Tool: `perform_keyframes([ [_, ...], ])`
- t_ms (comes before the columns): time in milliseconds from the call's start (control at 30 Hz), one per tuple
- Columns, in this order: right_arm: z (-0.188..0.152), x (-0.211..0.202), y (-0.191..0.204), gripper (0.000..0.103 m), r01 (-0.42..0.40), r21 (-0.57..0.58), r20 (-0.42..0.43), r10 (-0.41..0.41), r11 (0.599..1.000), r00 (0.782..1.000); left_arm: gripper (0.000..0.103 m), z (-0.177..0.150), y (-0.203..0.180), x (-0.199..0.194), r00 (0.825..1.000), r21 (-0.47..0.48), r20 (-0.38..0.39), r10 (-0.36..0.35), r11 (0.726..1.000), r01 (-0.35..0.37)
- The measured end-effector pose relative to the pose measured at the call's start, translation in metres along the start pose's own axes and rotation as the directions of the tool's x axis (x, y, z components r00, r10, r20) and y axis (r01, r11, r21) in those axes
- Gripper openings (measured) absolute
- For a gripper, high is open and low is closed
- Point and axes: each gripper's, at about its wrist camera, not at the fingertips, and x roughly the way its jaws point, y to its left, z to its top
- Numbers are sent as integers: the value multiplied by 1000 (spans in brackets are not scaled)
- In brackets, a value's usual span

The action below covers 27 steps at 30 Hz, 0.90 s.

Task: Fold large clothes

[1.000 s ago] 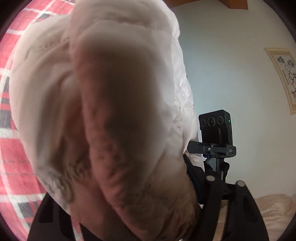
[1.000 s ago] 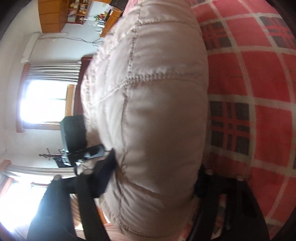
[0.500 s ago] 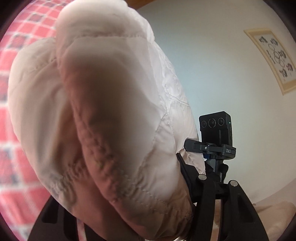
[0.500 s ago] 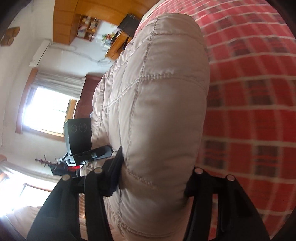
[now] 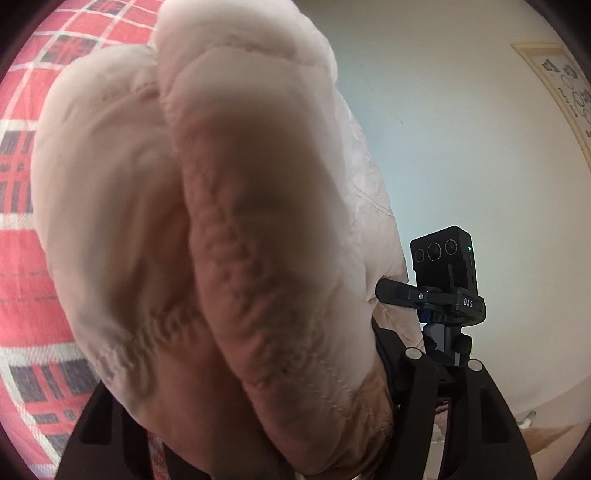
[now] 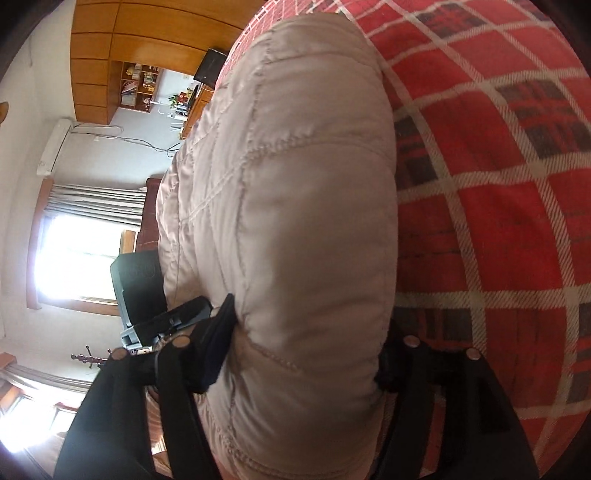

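A red plaid bedspread [image 6: 498, 229] with white and dark lines covers the surface under both grippers; it also shows at the left edge of the left wrist view. Behind it, the right wrist view shows a bright window [image 6: 77, 240] with curtains, wood panelling [image 6: 147, 33] and a shelf [image 6: 142, 86] with small items. The left wrist view shows a pale wall [image 5: 461, 147], a framed picture [image 5: 565, 85] at the far right and a black camera [image 5: 443, 254] on a stand.

The quilted beige jacket [image 6: 295, 221] fills the middle of both views, bunched up close to the lenses. The right gripper [image 6: 303, 354] is clamped on a thick fold of it, fingers [image 6: 214, 350] pressed into the padding. The left gripper [image 5: 251, 398] likewise grips a wad of it.

Against half a second ago, the left view has swung so more bedspread shows at left; the right view's bedspread is sharp where it was blurred
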Motion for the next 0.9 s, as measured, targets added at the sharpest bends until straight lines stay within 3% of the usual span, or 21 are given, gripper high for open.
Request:
perform_keyframes([
  [100,1,-2,6,80,23,18,-15,-23,1000,1000,74,-14,-2,-16,1000,-22,-11,29,999,-29],
  [200,-12,-11,14,83,51,16,-19,-51,999,999,74,-19,-2,-37,998,-32,-6,64,997,-64],
  [400,-45,-31,18,86,71,29,-16,-70,997,997,74,-31,-24,-65,987,7,36,160,987,-160],
  [567,-66,-31,30,85,85,37,-29,-84,996,996,74,-62,-64,-60,972,50,74,221,973,-225],
  [633,-69,-31,36,77,96,35,-24,-95,995,995,75,-84,-83,-55,965,64,79,250,965,-255],
  [700,-70,-33,41,67,100,32,-15,-100,994,995,75,-80,-87,-55,952,78,77,295,951,-300],
  [900,-70,-26,71,52,170,-35,-8,-171,985,985,76,-80,-69,-53,942,57,46,332,941,-334],
])
